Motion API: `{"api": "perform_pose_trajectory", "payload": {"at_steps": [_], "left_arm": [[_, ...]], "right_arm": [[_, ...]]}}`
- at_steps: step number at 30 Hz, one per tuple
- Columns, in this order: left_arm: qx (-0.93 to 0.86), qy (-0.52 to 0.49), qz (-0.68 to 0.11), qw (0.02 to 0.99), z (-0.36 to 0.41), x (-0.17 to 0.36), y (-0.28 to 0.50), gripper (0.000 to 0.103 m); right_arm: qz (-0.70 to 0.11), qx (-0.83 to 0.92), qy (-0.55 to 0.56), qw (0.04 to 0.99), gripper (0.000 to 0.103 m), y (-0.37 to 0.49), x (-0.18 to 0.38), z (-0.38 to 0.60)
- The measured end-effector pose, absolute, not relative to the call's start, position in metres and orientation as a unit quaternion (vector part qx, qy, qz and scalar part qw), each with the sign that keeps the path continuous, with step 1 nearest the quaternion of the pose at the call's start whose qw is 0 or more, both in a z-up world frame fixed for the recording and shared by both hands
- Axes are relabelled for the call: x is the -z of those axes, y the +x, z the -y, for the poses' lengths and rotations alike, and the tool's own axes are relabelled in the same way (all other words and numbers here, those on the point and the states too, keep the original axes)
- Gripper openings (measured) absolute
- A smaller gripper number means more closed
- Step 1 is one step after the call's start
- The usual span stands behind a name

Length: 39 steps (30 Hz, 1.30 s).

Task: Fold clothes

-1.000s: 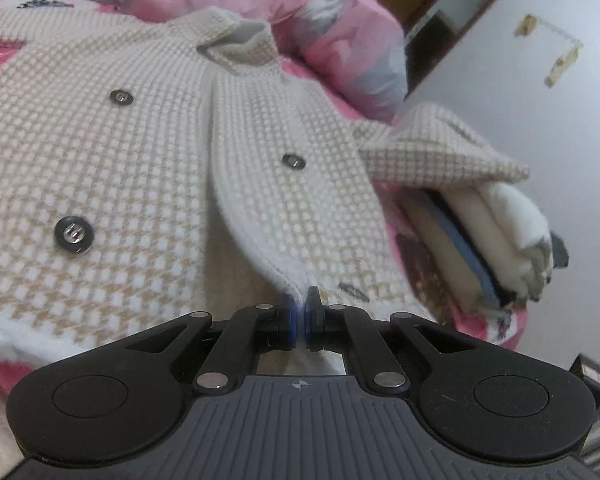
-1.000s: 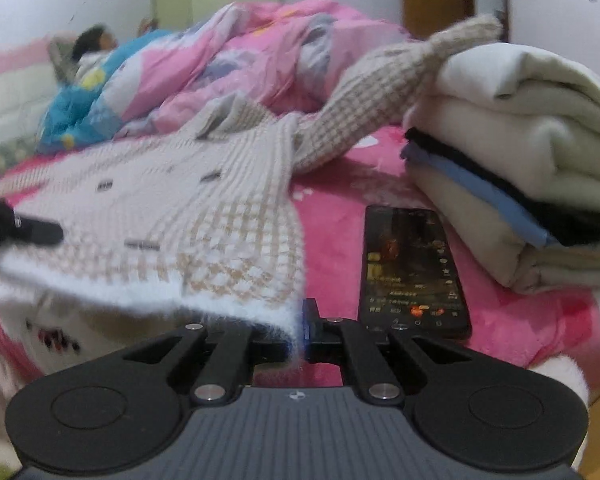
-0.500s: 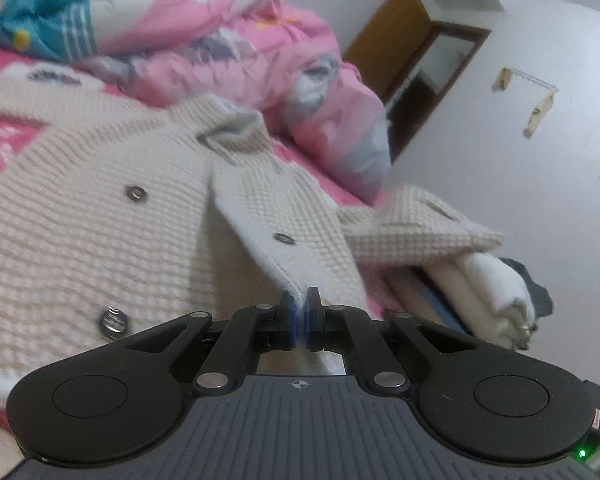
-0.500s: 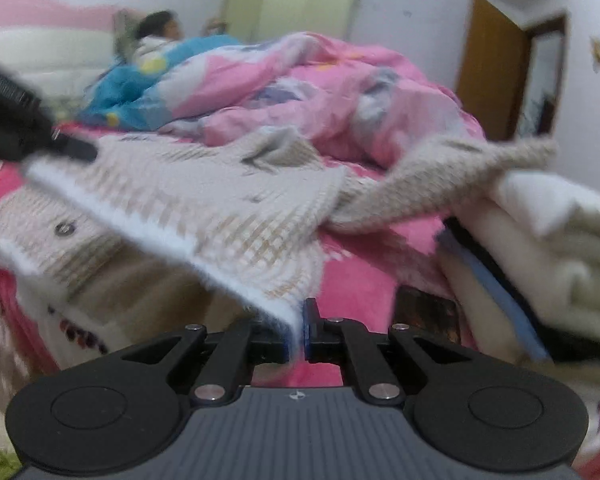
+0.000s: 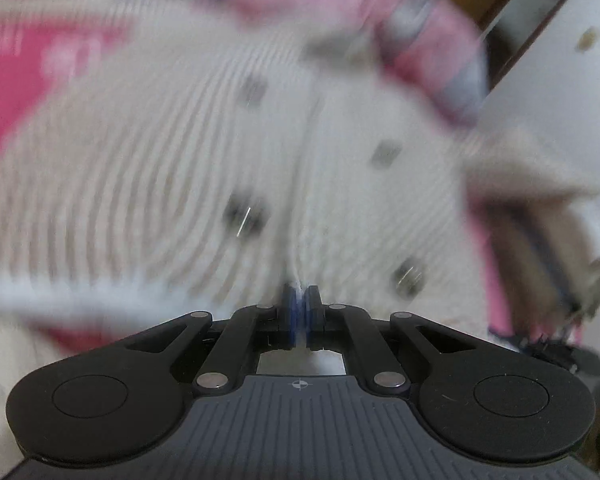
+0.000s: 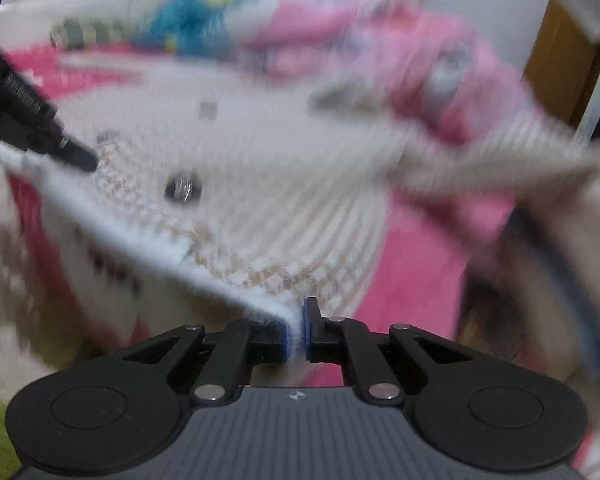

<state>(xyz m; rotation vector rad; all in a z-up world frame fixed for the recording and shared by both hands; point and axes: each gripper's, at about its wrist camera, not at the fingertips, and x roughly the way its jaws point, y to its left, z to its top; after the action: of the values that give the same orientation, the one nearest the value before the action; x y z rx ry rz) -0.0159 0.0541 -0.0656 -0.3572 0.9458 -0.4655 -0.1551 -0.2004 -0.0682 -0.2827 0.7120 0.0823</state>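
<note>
A cream and beige knitted cardigan (image 5: 160, 160) with dark buttons (image 5: 244, 212) lies spread on the pink bed; both views are motion-blurred. My left gripper (image 5: 300, 300) has a thin fold of the cardigan's edge between its pads, and its jaws are opening. In the right wrist view my right gripper (image 6: 298, 320) pinches the white fuzzy hem of the cardigan (image 6: 260, 200); its jaws are opening too, with fabric still between them. The left gripper's black body (image 6: 40, 128) shows at the left, holding the same raised hem.
A pile of folded clothes (image 6: 560, 240) stands at the right, with one cardigan sleeve (image 6: 480, 152) draped on it. A pink and blue quilt (image 6: 380, 40) is bunched at the back. The pink bed sheet (image 6: 412, 272) shows between cardigan and pile. A brown door (image 5: 500, 20) is behind.
Both grippers have carried the raised hem farther over the cardigan's front. The left view has dropped closer to the buttons. The phone beside the pile is out of sight now.
</note>
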Motion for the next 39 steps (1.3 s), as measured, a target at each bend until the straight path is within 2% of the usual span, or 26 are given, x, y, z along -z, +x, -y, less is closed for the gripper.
{"api": "perform_pose_trajectory", "payload": {"at_steps": [2,4,6,11,16,22,27,29,34,36,39], "left_arm": [[0.221,-0.178,-0.44,0.852,-0.059,0.061,-0.018,0.009],[0.212,-0.167,-0.432,0.86,-0.065,0.055,-0.022,0.019],[0.198,-0.154,-0.429,0.867,-0.071,0.051,-0.027,0.021],[0.157,-0.113,-0.39,0.9,-0.086,0.018,-0.037,0.027],[0.158,-0.066,-0.331,0.928,-0.08,-0.021,-0.028,0.032],[0.183,-0.027,-0.344,0.92,-0.037,-0.039,0.031,0.033],[0.217,0.0,-0.356,0.909,-0.006,-0.02,0.082,0.033],[0.219,0.004,-0.363,0.906,0.003,-0.001,0.097,0.033],[0.235,-0.037,-0.377,0.895,0.002,0.044,0.118,0.033],[0.262,-0.07,-0.362,0.892,-0.006,0.056,0.117,0.033],[0.281,-0.095,-0.336,0.894,-0.015,0.072,0.114,0.033]], "right_arm": [[-0.349,-0.043,-0.11,0.93,0.015,-0.156,0.061,0.207],[-0.35,-0.052,-0.085,0.931,0.035,-0.159,0.053,0.217],[-0.356,-0.068,-0.051,0.931,0.042,-0.165,0.049,0.231],[-0.36,-0.106,0.052,0.926,0.043,-0.179,0.038,0.273],[-0.315,-0.118,0.175,0.925,0.043,-0.173,0.016,0.318],[-0.247,-0.128,0.236,0.931,0.043,-0.105,-0.025,0.327],[-0.229,-0.173,0.277,0.917,0.043,-0.024,-0.065,0.32],[-0.243,-0.186,0.298,0.904,0.043,0.02,-0.074,0.318],[-0.355,-0.15,0.315,0.867,0.043,0.147,-0.055,0.296],[-0.394,-0.124,0.288,0.864,0.043,0.194,-0.038,0.281],[-0.418,-0.071,0.175,0.889,0.043,0.256,-0.012,0.25]]}}
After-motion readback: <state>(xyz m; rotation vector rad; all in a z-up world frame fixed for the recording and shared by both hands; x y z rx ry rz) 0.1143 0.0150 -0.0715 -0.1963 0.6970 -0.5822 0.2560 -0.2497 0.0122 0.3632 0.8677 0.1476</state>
